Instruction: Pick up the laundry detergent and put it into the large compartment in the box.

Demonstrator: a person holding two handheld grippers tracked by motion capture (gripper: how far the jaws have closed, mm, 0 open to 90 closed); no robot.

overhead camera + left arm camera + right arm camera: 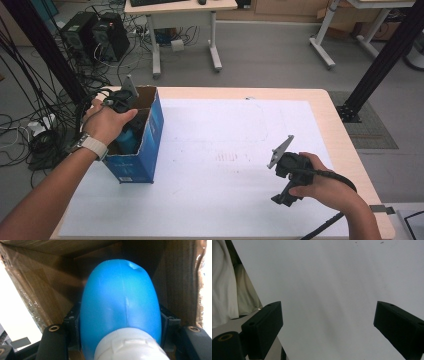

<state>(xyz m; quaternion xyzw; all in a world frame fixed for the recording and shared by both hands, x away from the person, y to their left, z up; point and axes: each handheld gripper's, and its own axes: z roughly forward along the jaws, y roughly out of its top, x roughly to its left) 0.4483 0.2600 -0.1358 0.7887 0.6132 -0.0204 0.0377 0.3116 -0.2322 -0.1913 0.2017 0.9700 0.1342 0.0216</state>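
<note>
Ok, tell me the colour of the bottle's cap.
White; the cap on the blue bottle shows best in the left gripper view.

a light wooden table (345, 135) is carrying a wide white sheet (225, 170) over most of its top; a blue cardboard box (145, 150), open-topped, is standing near the sheet's left edge.

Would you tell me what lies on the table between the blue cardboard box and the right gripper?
Nothing: the high view shows only bare white sheet between the blue cardboard box and the right gripper.
</note>
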